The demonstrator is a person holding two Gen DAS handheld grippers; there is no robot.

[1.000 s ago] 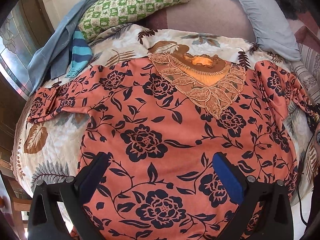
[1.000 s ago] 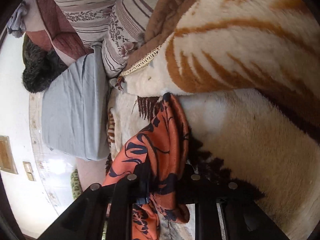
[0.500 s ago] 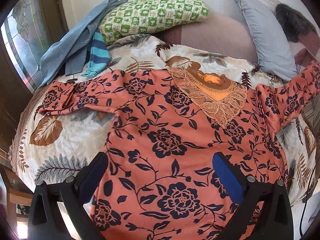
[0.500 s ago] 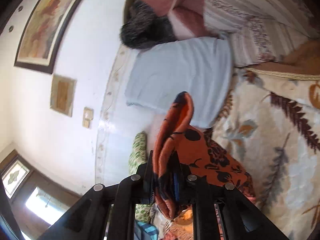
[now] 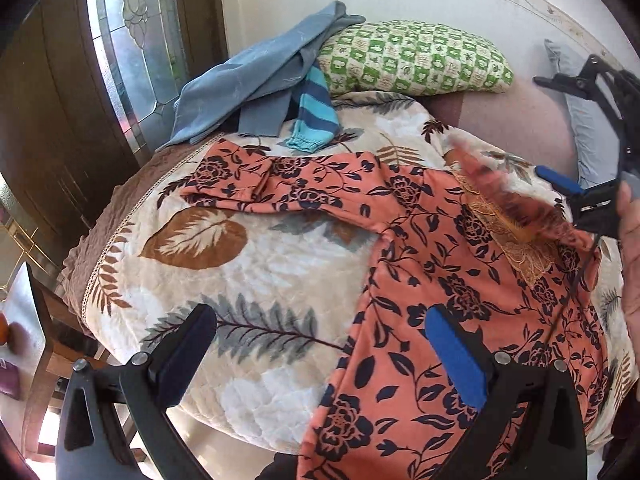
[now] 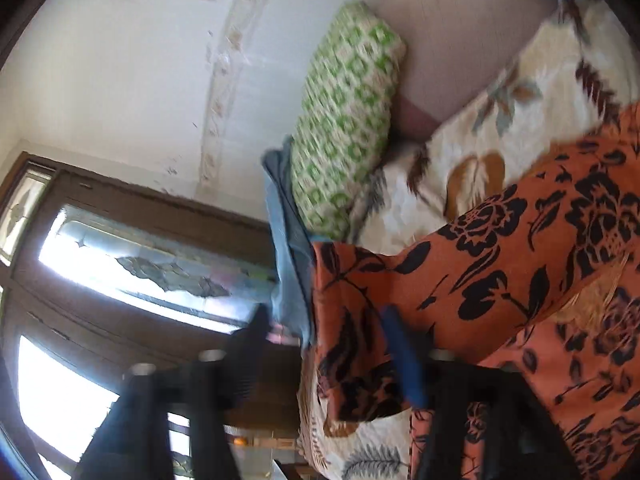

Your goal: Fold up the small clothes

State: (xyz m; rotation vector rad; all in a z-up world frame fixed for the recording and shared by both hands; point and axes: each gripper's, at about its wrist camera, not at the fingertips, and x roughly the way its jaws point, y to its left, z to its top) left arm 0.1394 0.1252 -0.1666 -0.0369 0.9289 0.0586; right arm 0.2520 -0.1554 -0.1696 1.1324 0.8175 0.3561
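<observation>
1. While leaded, patterned glass glows in the dark wooden door [image 5: 132,40] at far left, a slate-blue garment [image 5: 256,76] lies crumpled at the bed's head, a turquoise-and-navy striped ribbed cuff [image 5: 314,120] poking out beneath it.
2. Beside it rests a plump green-checked pillow [image 5: 412,60].
3. Spread across the plush, leaf-printed cream blanket [image 5: 248,276] is the orange blouse [image 5: 432,296], smooth cloth with navy roses and a lace neckline; one sleeve stretches flat towards the door.
4. Low in front, the left gripper [image 5: 320,344] hovers over the hem, blue-padded jaws released, empty.
5. At right, the right gripper [image 6: 328,344] is opening; the other sleeve drapes between its pads, motion-blurred.
</observation>
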